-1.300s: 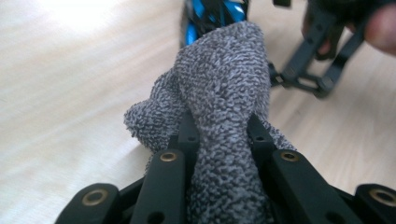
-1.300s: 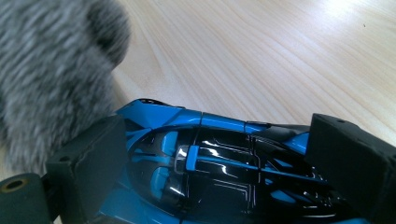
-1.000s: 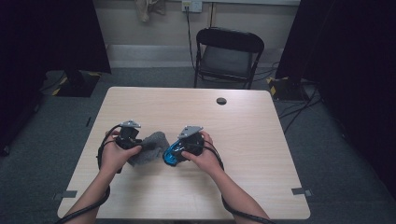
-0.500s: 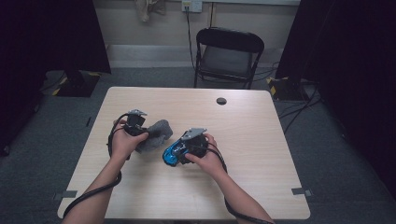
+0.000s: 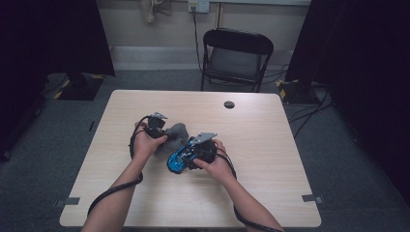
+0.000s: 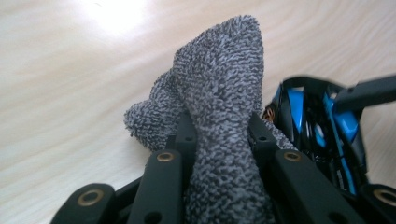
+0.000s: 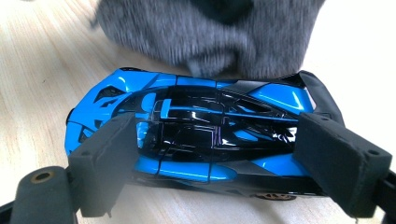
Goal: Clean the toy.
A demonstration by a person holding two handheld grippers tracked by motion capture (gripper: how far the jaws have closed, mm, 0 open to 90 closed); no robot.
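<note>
A grey terry cloth [image 6: 219,84] sticks up between the jaws of my left gripper [image 6: 219,128], which is shut on it. In the high view the left gripper [image 5: 162,131] holds the cloth [image 5: 178,133] over the table's middle left. The cloth lies right against a blue and black toy car [image 5: 177,158]. My right gripper [image 7: 212,149] is closed on the toy car [image 7: 196,130], one pad near each end, with the car's roof facing the camera. The cloth [image 7: 210,32] hangs blurred just behind the car. The right gripper [image 5: 189,153] sits beside the left one.
The light wooden table [image 5: 270,145] has a small black round disc [image 5: 229,104] near its far edge. A black folding chair [image 5: 235,58] stands behind the table. Cables trail from both grippers across the near half of the table.
My left hand has carried the cloth away from the person and to the right, up against the car. The right hand and the car have barely moved.
</note>
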